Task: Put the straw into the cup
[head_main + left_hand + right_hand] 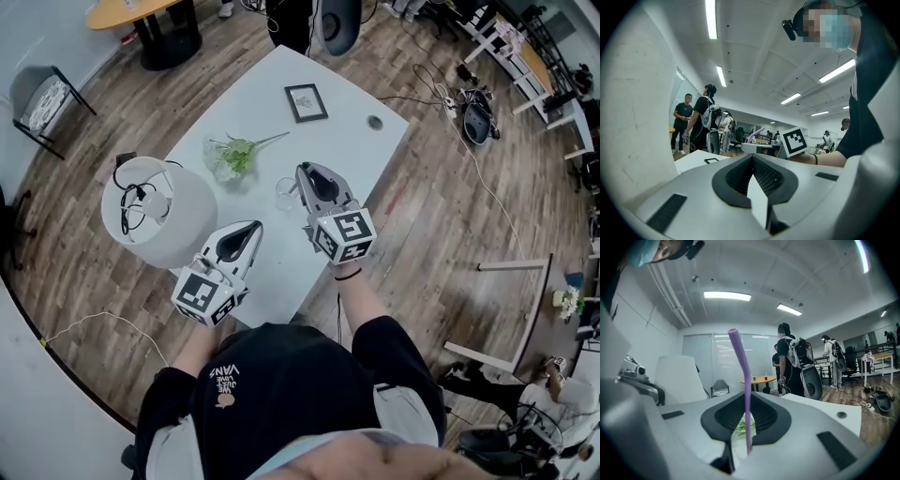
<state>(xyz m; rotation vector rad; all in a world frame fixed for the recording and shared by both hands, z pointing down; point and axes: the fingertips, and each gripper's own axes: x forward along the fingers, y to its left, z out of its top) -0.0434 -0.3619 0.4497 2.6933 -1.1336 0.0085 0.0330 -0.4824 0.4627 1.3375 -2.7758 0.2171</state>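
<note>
A purple straw (742, 366) stands upright between the jaws of my right gripper (743, 425), which is shut on its lower part. In the head view that right gripper (302, 171) hovers over the white table (347, 141), its tips right beside a small clear cup (285, 193). The cup does not show in the right gripper view. My left gripper (253, 227) is held nearer the table's front, left of the cup. Its jaws stand slightly apart with nothing between them, and the table shows through the gap in the left gripper view (757, 187). That view also catches the straw (757, 134).
A large white lamp shade (159, 211) stands at the table's left edge. A green plant in a glass vase (230, 155) sits just left of the cup. A small picture frame (306, 102) and a cable grommet (375, 122) lie farther back. People stand beyond the table.
</note>
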